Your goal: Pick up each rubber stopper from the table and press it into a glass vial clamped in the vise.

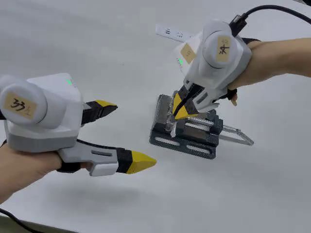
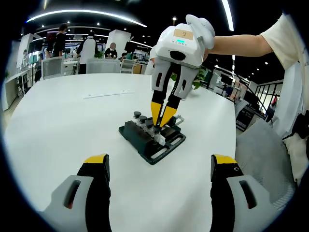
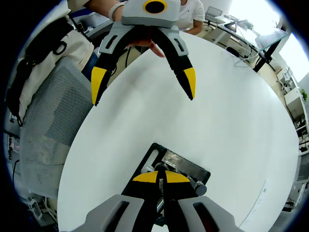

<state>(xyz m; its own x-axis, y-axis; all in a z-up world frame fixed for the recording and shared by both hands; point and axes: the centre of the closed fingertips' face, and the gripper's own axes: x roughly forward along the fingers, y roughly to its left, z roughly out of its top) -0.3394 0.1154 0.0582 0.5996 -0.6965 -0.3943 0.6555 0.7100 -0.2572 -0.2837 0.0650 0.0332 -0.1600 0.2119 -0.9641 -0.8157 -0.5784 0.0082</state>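
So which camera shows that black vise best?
The left gripper view: the vise shows almost whole, vials in a row on top. In the head view the right tongs cover its middle; the right gripper view looks down on it past those tongs.

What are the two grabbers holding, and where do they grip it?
Left gripper: nothing, its fingers are spread. Right gripper: fingers shut over the vise; anything pinched there is hidden.

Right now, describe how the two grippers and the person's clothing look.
The left gripper and the right gripper both have rounded white-and-grey bodies, black jaws with pointed yellow tips, and tan labels bearing handwritten marks. A black cable plugs into the top of the right one. The person wears a pale short sleeve.
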